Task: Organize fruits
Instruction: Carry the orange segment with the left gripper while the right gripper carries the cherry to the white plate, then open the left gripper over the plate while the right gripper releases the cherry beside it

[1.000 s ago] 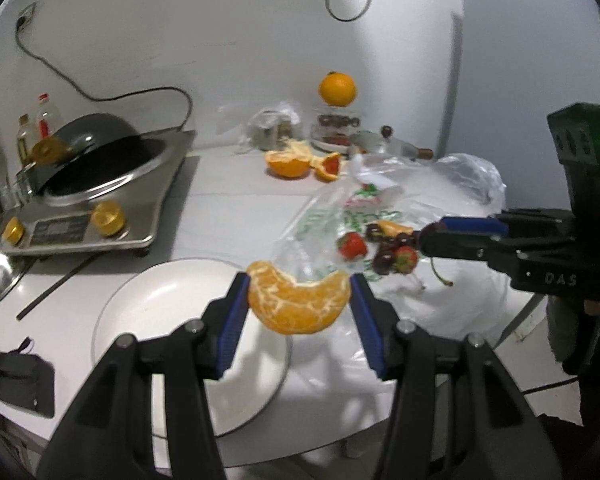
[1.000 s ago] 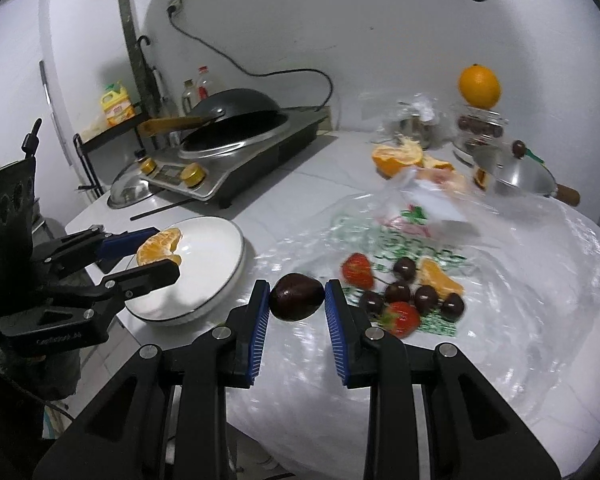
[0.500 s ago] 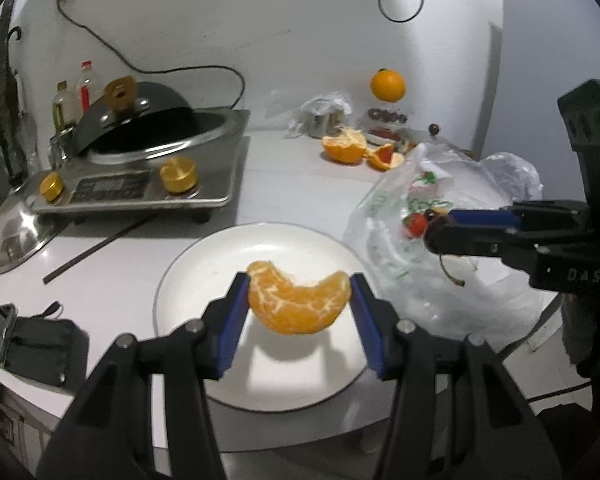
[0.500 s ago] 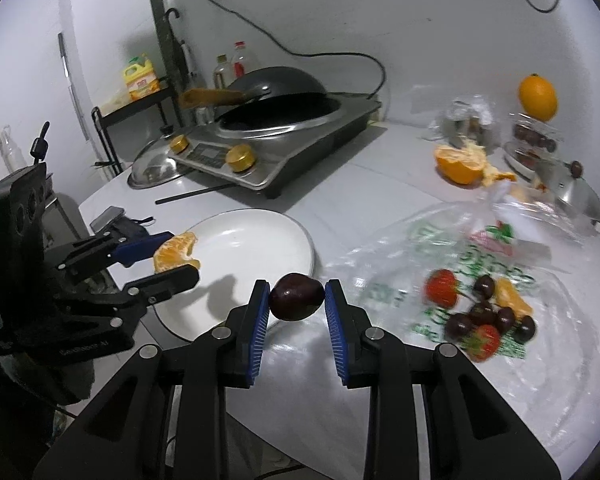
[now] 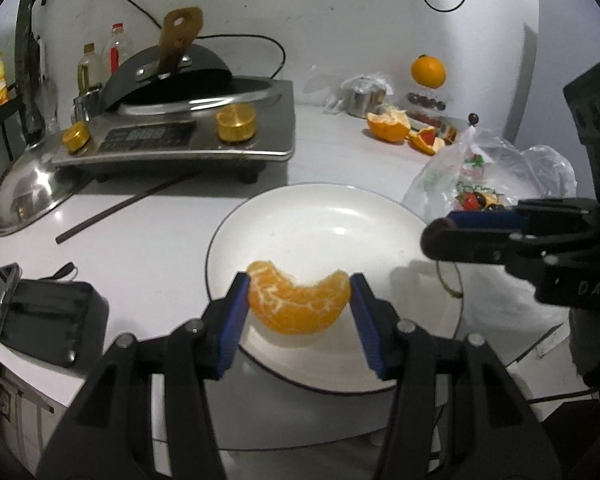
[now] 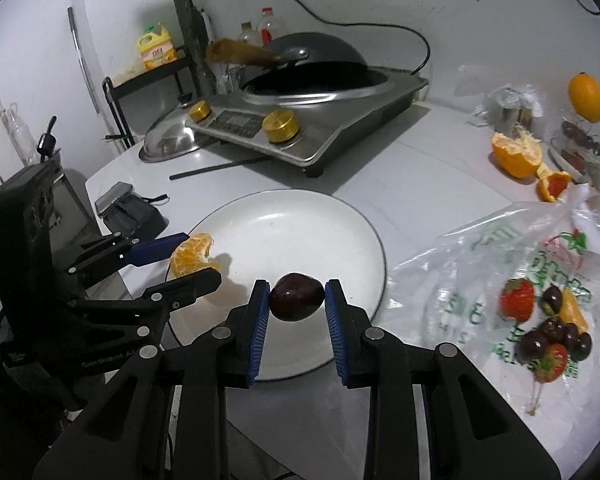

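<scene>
My left gripper (image 5: 298, 294) is shut on a peeled orange piece (image 5: 298, 308) and holds it just above the near part of the white plate (image 5: 320, 224). From the right wrist view the same orange piece (image 6: 194, 258) hangs over the plate's (image 6: 300, 220) left rim. My right gripper (image 6: 296, 300) is shut on a dark cherry (image 6: 296, 302) above the plate's near edge; it enters the left wrist view as the right gripper (image 5: 440, 232) from the right. Strawberries and cherries (image 6: 548, 328) lie on a plastic bag (image 6: 500, 248).
An induction cooker with a black wok (image 5: 188, 128) stands behind the plate, with a steel lid (image 5: 28, 192) and a dark chopstick (image 5: 120, 208) beside it. A black pouch and phone (image 5: 40, 312) lie left. Orange peels (image 6: 518, 156) and a whole orange (image 6: 586, 96) sit far right.
Both grippers have carried their fruit leftward from the plastic bag to over the white plate and sunk a little. The plate now fills the middle of both views.
</scene>
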Motion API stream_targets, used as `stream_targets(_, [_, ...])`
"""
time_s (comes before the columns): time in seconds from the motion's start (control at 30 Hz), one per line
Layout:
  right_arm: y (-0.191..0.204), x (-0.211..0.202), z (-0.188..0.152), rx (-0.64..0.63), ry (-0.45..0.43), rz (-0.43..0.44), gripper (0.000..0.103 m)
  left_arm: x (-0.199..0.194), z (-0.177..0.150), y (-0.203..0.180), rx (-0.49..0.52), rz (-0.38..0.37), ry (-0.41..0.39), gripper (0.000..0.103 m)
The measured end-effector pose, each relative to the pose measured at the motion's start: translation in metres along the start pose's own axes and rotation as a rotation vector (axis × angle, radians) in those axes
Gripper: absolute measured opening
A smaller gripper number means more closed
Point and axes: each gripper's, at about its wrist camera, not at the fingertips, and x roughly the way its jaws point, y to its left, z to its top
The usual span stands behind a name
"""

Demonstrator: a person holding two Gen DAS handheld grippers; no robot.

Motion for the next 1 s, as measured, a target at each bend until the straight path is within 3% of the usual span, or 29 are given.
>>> stream_targets(0.37, [-0.002,0.036,-0.007,0.024,0.076,-0.021,0.030,0.012,-0.005,0.000,0.031,-0.015,0.031,0.052])
stream_targets(0.73, [0.000,0.040,-0.009,0.036,0.099,-0.026,0.031,0.015,-0.003,-0.002,0.017,-0.030,0.063,0.054])
stream_targets(0.93, [0.001,0.030,-0.007,0.028,0.076,-0.026,0.045,0.011,-0.002,-0.003,0.005,0.012,0.064,0.056])
stream_targets(1.0, [0.000,0.024,-0.007,0.034,0.066,-0.024,0.049,0.008,-0.002,-0.005,0.001,0.019,0.055,0.064])
